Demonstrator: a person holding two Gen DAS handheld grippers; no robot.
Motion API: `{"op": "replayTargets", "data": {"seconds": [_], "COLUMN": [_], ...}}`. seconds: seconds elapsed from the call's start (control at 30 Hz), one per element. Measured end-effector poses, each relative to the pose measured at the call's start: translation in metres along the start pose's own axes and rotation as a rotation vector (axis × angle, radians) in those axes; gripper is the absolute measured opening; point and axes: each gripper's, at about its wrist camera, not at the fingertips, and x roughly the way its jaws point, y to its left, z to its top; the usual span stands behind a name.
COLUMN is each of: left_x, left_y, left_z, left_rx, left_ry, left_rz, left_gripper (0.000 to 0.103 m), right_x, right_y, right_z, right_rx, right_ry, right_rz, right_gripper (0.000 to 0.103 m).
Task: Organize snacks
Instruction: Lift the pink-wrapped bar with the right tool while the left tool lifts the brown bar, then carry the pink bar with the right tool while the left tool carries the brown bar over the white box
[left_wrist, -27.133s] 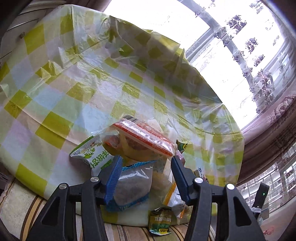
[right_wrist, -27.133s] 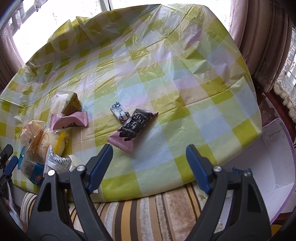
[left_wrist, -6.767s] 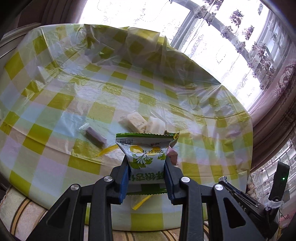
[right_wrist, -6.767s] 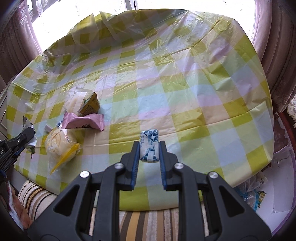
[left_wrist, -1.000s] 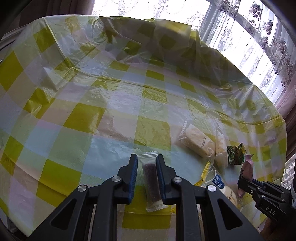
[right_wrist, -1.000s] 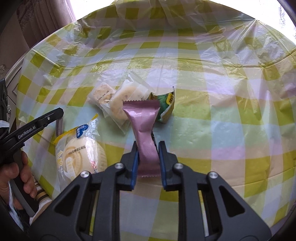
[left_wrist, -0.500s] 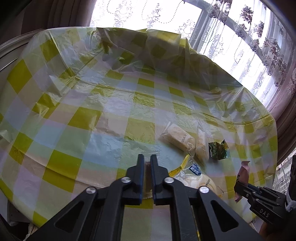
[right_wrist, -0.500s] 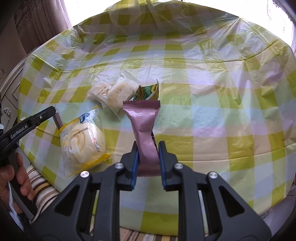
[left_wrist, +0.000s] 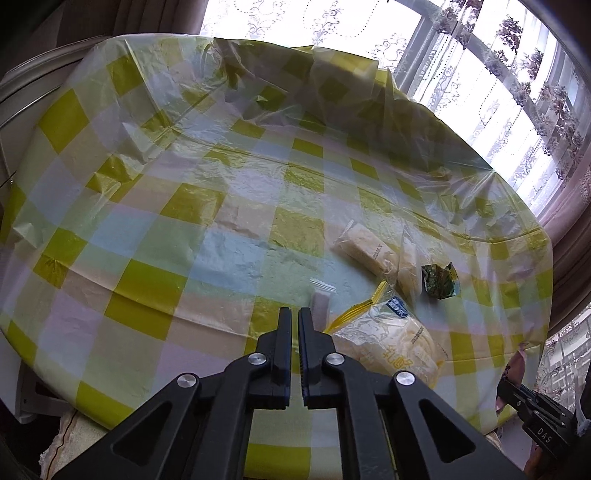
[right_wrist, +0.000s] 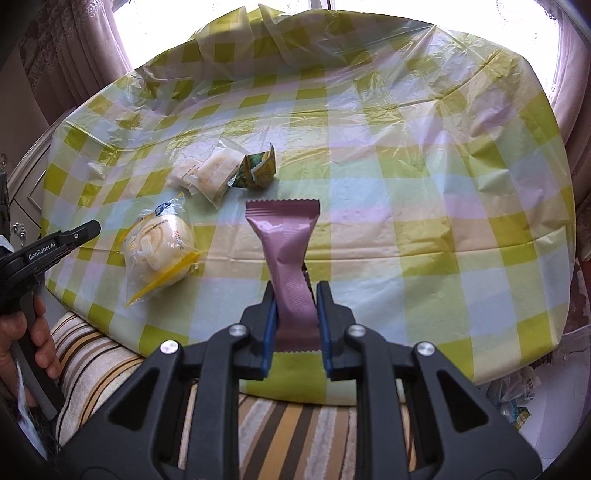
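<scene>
Right wrist view: the right gripper (right_wrist: 294, 314) is clamped on the lower third of a pink snack packet (right_wrist: 287, 254), the blue pads squeezing its sides so the wrapper pinches into a waist and its crimped top edge fans out toward twelve o'clock. The packet hangs clear of the checked tablecloth (right_wrist: 424, 177). At about ten o'clock from the fingers lies a round bun in a clear bag (right_wrist: 159, 247), and beyond it, near eleven o'clock, two pale wrapped cakes (right_wrist: 207, 171) touch each other with a crumpled green packet (right_wrist: 258, 168) just beside them.

In the left wrist view the left gripper (left_wrist: 294, 325) has its fingers together with nothing between them; a small clear-wrapped bar (left_wrist: 320, 304) lies on the cloth just past the fingertips at one o'clock, against the bun's bag. The jaws have just been closing, and they closed empty.

The step in hand looks like carrying the pink packet to the group of snacks. To do it well, I would keep the squeeze steady, since the foil looks slippery and the grip sits low on the packet. Bring it toward the bare cloth at about eleven o'clock, short of the green packet, and lower until the free end rests before letting go, so it lies flat rather than flopping onto the cakes. The left gripper should keep out of the way near the table's edge.
</scene>
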Motion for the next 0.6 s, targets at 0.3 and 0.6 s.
{"op": "replayTargets", "data": {"seconds": [0.3, 0.6], "left_x": [0.038, 0.054], "left_y": [-0.022, -0.039], "left_z": [0.014, 0.007], "left_rx": [0.176, 0.257], "left_ry": [0.085, 0.154], "left_rz": [0.006, 0.029], "left_gripper": [0.044, 0.035], "right_x": [-0.030, -0.039], "right_y": [-0.037, -0.069], "right_z": [-0.021, -0.034], "right_rx": [0.038, 0.080], "right_ry": [-0.014, -0.012], "right_rz": [-0.044, -0.070], "right_gripper": [0.023, 0.023]}}
